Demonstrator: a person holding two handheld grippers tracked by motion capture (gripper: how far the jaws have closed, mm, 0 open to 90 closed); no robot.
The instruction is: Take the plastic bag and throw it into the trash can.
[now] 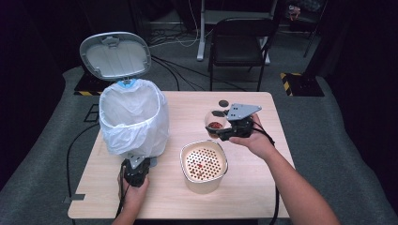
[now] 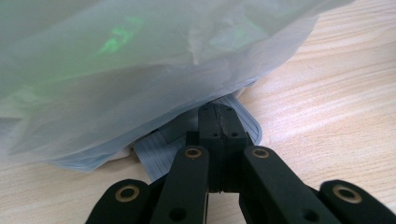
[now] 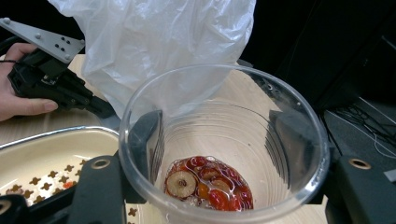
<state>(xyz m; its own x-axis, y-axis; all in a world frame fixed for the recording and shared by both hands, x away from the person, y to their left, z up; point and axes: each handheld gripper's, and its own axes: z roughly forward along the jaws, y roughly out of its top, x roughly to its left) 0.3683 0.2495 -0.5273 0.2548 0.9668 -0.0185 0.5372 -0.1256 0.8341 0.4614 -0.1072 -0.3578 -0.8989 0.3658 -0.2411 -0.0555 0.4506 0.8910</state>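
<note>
From above, the left gripper (image 1: pixel 136 169) sits on the counter (image 1: pixel 248 187) at the foot of the bag-lined bin (image 1: pixel 133 117), while the right gripper (image 1: pixel 224 127) holds a clear cup (image 1: pixel 216 123) tilted beyond the strainer pot (image 1: pixel 204 165). Along the left gripper (image 2: pixel 218 122), the jaws are pressed together on the bin's grey pedal (image 2: pixel 243 122) under the plastic bag (image 2: pixel 140 65). Along the right gripper (image 3: pixel 219 154), the jaws clamp the clear cup (image 3: pixel 224 140), red fruit pieces (image 3: pixel 208 183) lying at its bottom.
</note>
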